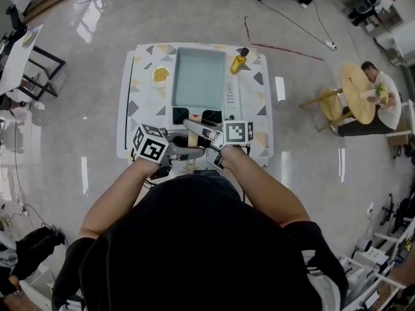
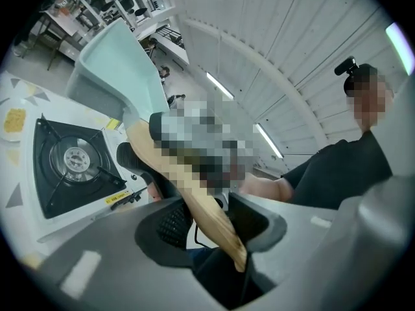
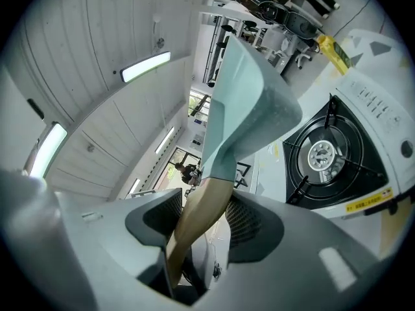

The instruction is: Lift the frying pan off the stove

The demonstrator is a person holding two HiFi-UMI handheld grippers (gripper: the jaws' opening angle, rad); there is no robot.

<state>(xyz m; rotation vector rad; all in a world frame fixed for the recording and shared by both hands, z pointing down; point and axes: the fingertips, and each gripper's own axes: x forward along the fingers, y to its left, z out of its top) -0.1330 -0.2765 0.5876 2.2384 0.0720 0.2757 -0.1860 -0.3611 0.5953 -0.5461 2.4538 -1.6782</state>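
Left hand-held gripper (image 2: 217, 224) and right hand-held gripper (image 3: 202, 220) clamp the wooden handle (image 3: 209, 198) of a mint-green square frying pan (image 1: 198, 78).

Setting: large open lab or studio hall with a mock kitchen station. Evidence: lone counter (image 1: 139, 89) carrying a gas stove (image 2: 72, 161) on a polished floor (image 1: 194, 18); loose cables (image 1: 295, 23); round table (image 1: 356, 86); ceiling strip lights (image 3: 146, 66).

We see bright, even indoor light: ceiling strips (image 3: 146, 67) glow above the right fingers (image 3: 253, 225), glare streaks the floor (image 1: 91, 18) beyond them, and fisheye edges bend and blacken in the 2 gripper views.
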